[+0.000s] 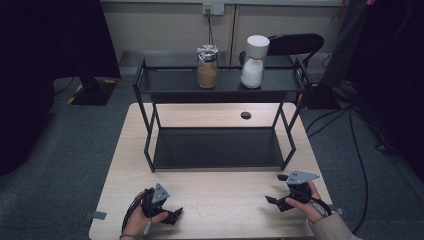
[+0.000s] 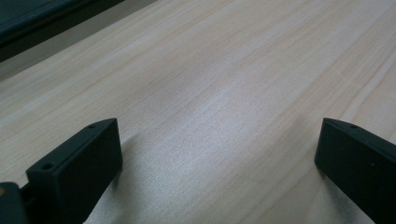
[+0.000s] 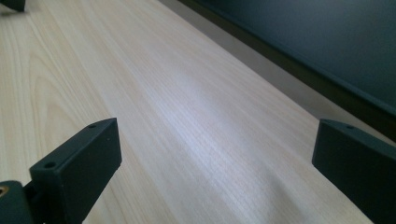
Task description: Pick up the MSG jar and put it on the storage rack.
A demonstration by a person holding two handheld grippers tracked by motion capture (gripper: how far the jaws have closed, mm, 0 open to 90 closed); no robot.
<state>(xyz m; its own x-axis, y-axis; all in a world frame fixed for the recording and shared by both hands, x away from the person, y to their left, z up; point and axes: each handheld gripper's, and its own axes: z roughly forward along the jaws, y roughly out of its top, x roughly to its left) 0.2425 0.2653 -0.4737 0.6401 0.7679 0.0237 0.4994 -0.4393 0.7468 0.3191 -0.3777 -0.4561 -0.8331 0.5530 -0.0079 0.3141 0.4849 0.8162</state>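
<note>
Right now we rest both tools on the near part of the pale wooden desk, well short of the black two-tier metal rack that stands across its middle. Our left hand-held gripper lies near the near-left corner with its jaws spread wide and nothing between them; in the left gripper view only bare wood grain runs between the two black jaws. Our right hand-held gripper sits near the near-right corner, equally released and empty, with the rack's dark lower shelf passing along the upper right of the right gripper view.

The things nearest to our reach stand on the rack's top shelf, toward the far edge of the desk. The clear glass jar with a silvery lid and brown granular filling stands upright, left of centre. The clear waisted bottle with a wide white cap and white filling stands upright to its right, the two near each other but apart.

We judge both to be rigid, smooth-walled and fairly weighty for their size, since each looks well filled; glass would be slippery and breakable if dropped from the shelf. The jar seems best taken around its straight body below the lid. The bottle looks easiest to grip at its narrow waist under the cap, where the jaws would seat themselves.
</note>
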